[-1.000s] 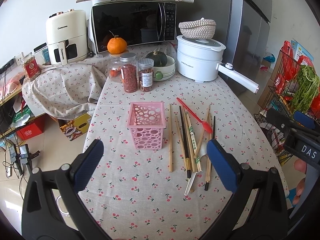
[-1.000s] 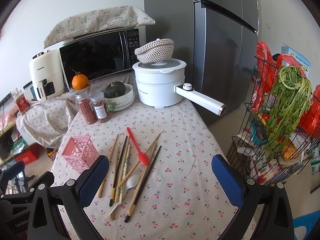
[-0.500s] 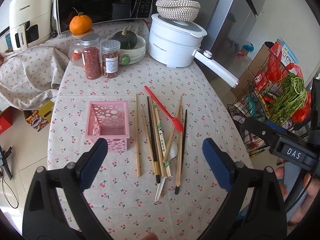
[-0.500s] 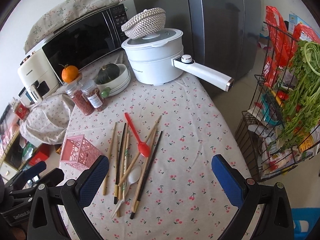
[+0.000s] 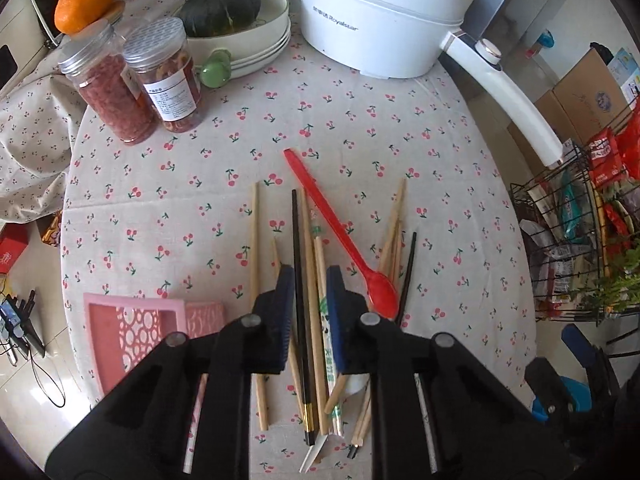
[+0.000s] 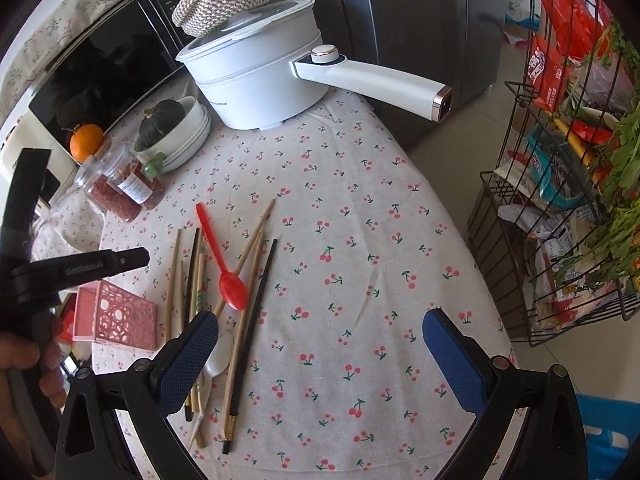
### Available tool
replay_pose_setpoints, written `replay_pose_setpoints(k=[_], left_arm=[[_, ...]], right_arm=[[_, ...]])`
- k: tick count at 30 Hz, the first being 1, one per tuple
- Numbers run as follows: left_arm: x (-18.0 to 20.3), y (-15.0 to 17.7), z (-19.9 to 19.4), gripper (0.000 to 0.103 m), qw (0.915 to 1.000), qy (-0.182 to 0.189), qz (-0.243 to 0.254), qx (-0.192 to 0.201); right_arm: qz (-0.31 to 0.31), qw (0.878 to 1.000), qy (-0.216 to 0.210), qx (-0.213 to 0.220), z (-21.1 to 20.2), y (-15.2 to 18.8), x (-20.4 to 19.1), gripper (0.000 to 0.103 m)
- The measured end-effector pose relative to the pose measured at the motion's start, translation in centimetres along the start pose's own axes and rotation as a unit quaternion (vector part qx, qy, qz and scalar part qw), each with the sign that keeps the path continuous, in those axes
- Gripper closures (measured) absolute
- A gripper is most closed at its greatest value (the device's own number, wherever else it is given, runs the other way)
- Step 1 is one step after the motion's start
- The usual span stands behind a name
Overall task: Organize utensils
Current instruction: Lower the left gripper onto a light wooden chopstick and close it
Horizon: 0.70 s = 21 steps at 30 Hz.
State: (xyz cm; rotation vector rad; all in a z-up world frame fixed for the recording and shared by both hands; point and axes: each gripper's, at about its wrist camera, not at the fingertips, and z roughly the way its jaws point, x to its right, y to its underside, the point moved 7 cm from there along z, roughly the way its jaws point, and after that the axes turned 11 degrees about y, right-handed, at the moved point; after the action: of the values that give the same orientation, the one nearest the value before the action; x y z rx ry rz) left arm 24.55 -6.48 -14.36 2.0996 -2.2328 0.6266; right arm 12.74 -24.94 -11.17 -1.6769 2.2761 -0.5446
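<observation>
The left gripper is narrowed around a black chopstick in the chopstick pile mid-table; grip unclear. The right gripper hangs released above the table's front edge

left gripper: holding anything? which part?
The left gripper pads straddle the chopsticks mid-length on the table; a firm clamp can't be confirmed. The right gripper is open, empty.

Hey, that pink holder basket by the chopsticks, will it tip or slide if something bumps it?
Probably. The pink basket looks like thin perforated plastic, so likely light and easily pushed across the tablecloth. It appears empty, with nothing weighing it down, so a knock may tip it.
</observation>
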Motion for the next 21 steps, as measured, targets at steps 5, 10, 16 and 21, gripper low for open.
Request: replay_pose_setpoints(k=[5,10,16,21], left_arm=[[-1.6,-1.9,3.8,0.091,0.9983,-0.043,-0.008,-0.038],[-3.5,-2.7,5.5,0.091,0.9950,-0.076,-0.034,-0.056],[-4.5,-2.4,6.5,0.091,0.9915,-0.092,-0.045,-0.080],[-5.2,-2.3,6.8,0.092,0.9915,-0.073,-0.067,-0.084]], right_arm=[[0.005,1.000,-0.015,-0.010,0.8,-0.6,0.0,0.000],[0.009,0.999,-0.032,-0.021,1.4,-0.9,0.0,0.000],[0.013,0.999,-0.028,-0.023,1.7,-0.9,0.4,0.000],[0.013,0.999,-0.028,-0.023,1.7,-0.9,0.4,0.000]])
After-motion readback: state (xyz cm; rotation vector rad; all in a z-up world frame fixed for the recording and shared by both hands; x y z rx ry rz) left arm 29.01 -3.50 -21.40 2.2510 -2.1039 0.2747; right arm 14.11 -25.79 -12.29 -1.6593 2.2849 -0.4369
